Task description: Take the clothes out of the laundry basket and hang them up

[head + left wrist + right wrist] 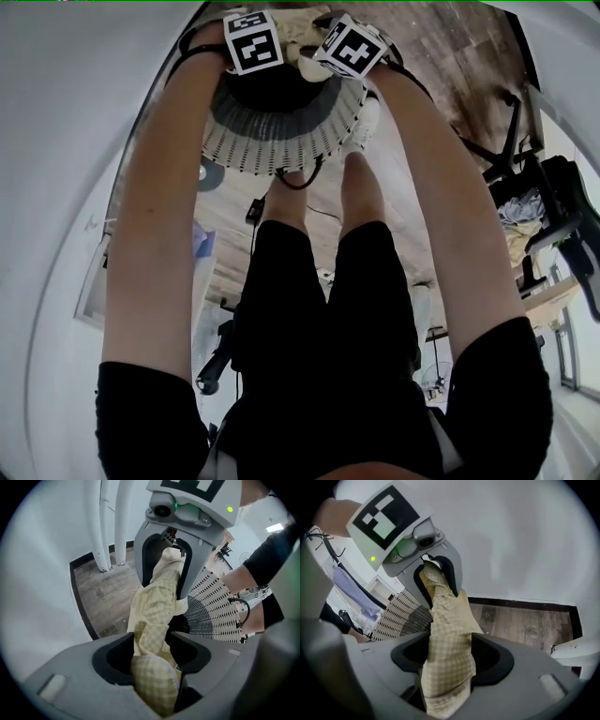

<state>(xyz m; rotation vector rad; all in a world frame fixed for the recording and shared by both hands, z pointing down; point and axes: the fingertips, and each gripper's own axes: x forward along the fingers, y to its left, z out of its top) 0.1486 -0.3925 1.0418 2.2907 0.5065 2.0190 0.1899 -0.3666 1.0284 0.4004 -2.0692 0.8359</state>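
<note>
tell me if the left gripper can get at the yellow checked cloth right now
Yes, it seems so: the yellow checked cloth sits pinched between the jaws of the left gripper, with nothing in the way. The right gripper grips the same cloth further along.
</note>
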